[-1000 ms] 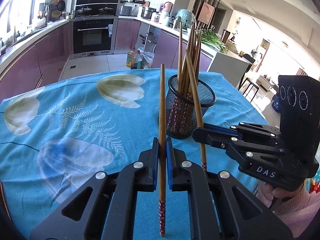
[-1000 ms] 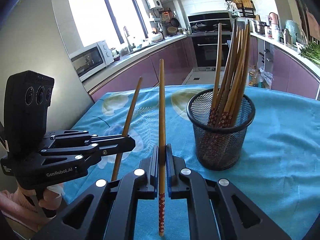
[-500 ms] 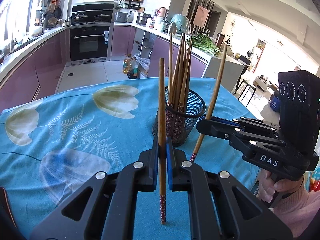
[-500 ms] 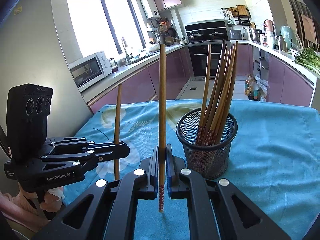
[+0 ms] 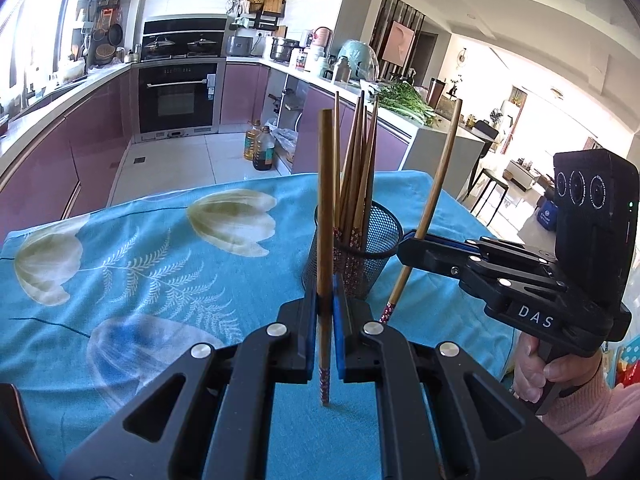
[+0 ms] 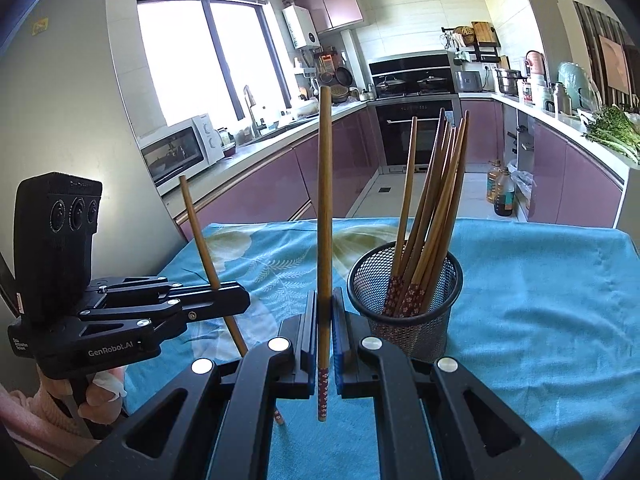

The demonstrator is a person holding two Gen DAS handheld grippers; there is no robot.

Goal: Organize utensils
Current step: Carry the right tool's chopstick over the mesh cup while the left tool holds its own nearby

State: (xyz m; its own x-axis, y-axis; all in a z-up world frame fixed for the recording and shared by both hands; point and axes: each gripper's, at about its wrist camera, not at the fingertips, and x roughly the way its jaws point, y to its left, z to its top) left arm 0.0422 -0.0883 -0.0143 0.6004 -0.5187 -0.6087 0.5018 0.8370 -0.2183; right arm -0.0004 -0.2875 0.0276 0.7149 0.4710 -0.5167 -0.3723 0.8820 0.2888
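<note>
My left gripper is shut on a wooden chopstick and holds it upright, patterned end down, above the cloth. My right gripper is shut on a second chopstick, also upright. A black mesh cup stands on the table with several chopsticks in it; it also shows in the right wrist view. In the left wrist view the right gripper sits just right of the cup with its chopstick tilted. In the right wrist view the left gripper is left of the cup.
The table wears a blue floral cloth. Its far edge drops to the kitchen floor. Oil bottles stand on the floor beyond. Purple counters line the room.
Both grippers have risen and drawn back a little with their chopsticks, so the cup sits lower and farther. The right chopstick has left the cup side and tilts right.
</note>
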